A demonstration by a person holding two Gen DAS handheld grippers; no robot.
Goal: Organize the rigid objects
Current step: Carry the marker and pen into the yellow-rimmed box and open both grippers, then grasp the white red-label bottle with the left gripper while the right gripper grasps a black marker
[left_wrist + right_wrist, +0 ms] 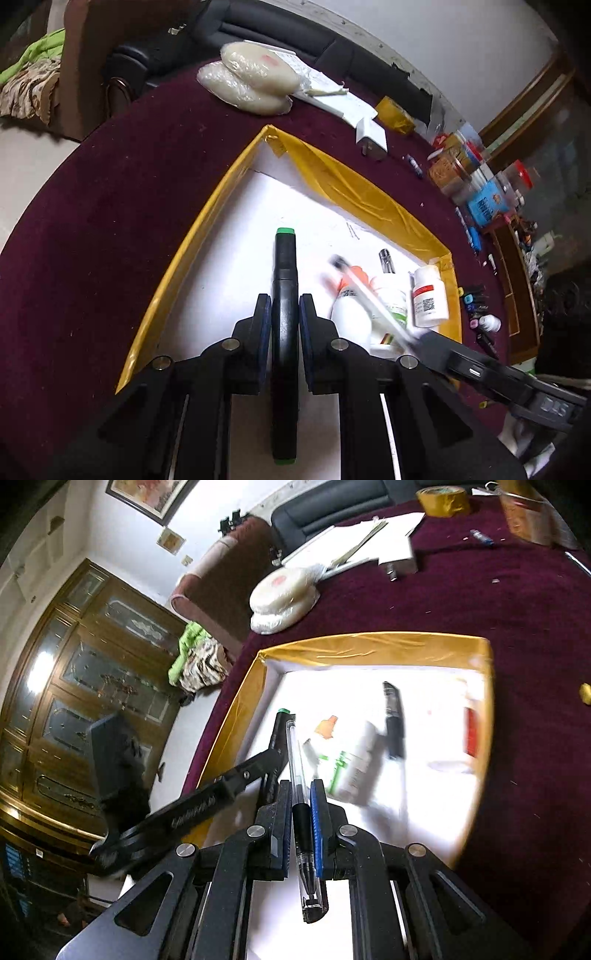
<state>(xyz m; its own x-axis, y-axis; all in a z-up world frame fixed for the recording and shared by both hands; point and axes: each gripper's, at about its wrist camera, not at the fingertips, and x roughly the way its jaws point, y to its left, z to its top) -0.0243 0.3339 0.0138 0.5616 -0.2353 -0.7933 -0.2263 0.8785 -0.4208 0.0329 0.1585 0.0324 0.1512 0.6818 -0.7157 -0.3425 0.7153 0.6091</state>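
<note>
**Both grippers over the tray, each clamped on a pen-shaped item**

Left gripper (284,314) was closed tight on a black marker (284,280) with green end caps; pads pressed on its barrel about mid-length, marker running along the fingers and hanging above the tray floor. Right gripper (300,823) was closed tight on a clear ballpoint pen (297,775), gripped at the black rubber sleeve, long clear end sticking out forward over the tray.

Tray (354,184) was a shallow white box with edges wrapped in glossy yellow tape, sitting on a dark red velvety tablecloth (110,206). Already lying in it: a white bottle with an orange cap (351,314), a small white pill bottle with a red label (430,295), and a black pen (393,720). More markers and small boxes sat on the cloth outside the tray, to the right in the left view.

Risks, as I judged them: both barrels were smooth, round, hard plastic, so they could twist or slide in the pads. The two grippers were close together, so a collision was possible. Releasing from height could let either item bounce, roll, or knock the bottles. The right view was blurred, so the exact gap to the bottles couldn't be told.
</note>
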